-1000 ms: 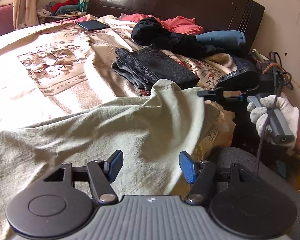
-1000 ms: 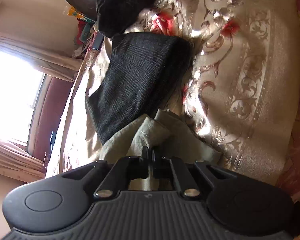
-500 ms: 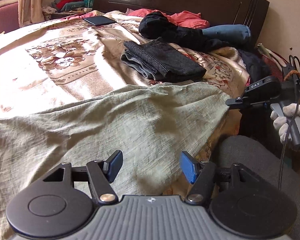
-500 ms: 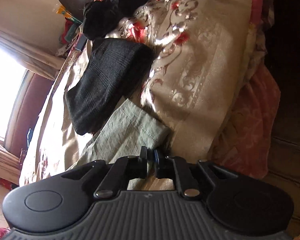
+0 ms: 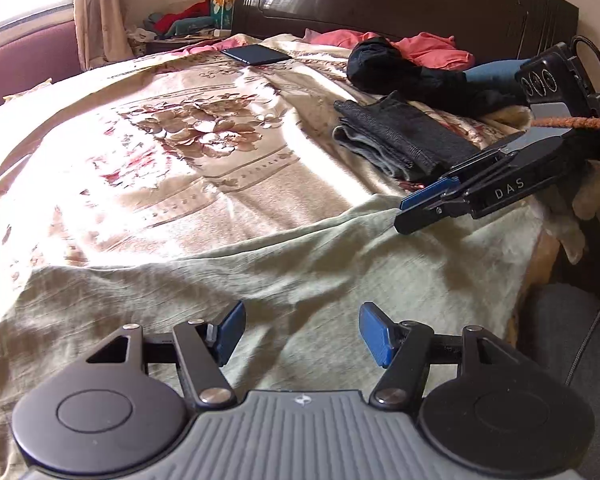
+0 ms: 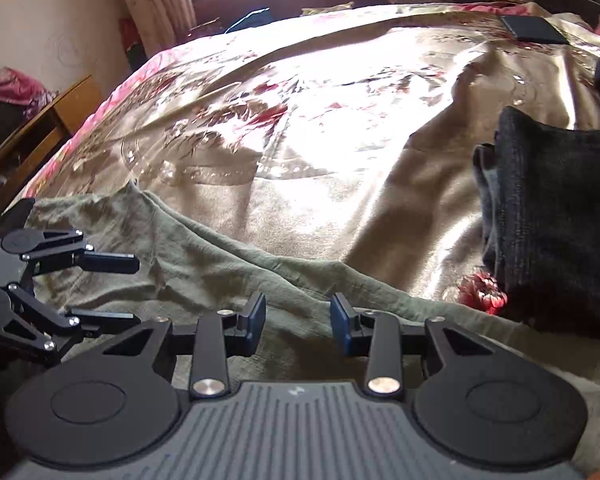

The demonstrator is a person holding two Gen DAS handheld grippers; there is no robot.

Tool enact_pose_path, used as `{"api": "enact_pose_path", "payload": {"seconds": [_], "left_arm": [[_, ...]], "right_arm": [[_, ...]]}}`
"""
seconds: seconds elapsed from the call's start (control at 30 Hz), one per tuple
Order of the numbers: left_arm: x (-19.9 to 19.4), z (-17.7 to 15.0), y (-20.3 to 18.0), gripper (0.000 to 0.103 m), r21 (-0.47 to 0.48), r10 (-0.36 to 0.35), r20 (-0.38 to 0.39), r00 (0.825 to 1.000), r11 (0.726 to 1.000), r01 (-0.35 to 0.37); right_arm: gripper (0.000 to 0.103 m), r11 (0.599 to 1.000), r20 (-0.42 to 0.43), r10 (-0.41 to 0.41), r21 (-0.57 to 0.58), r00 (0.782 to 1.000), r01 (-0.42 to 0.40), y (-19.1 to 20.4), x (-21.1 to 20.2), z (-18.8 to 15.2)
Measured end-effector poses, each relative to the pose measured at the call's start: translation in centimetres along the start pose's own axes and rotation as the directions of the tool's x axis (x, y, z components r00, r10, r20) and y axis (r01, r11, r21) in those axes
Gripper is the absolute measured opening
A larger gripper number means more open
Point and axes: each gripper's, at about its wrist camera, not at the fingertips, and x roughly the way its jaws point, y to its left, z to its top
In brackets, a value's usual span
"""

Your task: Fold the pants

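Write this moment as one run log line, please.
step: spread pants | left claw: open, above pants | right claw: open, empty | fold: not started

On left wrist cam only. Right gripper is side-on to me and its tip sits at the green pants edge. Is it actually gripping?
Observer: No. In the right wrist view the right gripper is open. Its pads are apart and only the green pants lie under the gap.
Operator: OK. What's off the bed edge on my left? It's out of my frame.
Observer: A wooden table stands right beside the bed there, near the left gripper.
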Motion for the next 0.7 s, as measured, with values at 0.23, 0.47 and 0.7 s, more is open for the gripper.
{"api": "enact_pose_path", "payload": {"seconds": [0.23,0.47,0.7], "left_arm": [[2.2,1.0,2.8,0.075,0.024,-0.008,-0.018,1.000,1.000,0.008],[2.5,2.0,2.9,0.075,0.064,0.000,0.010,1.000,0.998,0.000],[3.5,0.8,3.8,0.081,0.019,0.039,0.004,0.999,0.999,-0.039]], "right_arm": [[0.010,0.999,-0.102,-0.002,-0.050,0.995,-0.003,0.0,0.7,0.6],[0.003,1.000,0.016,-0.014,-0.025,1.000,0.015,1.1,-2.7,2.3],[0.010,0.975,-0.034,-0.214,0.049,0.976,0.215,-1.9,1.8,0.6]]}}
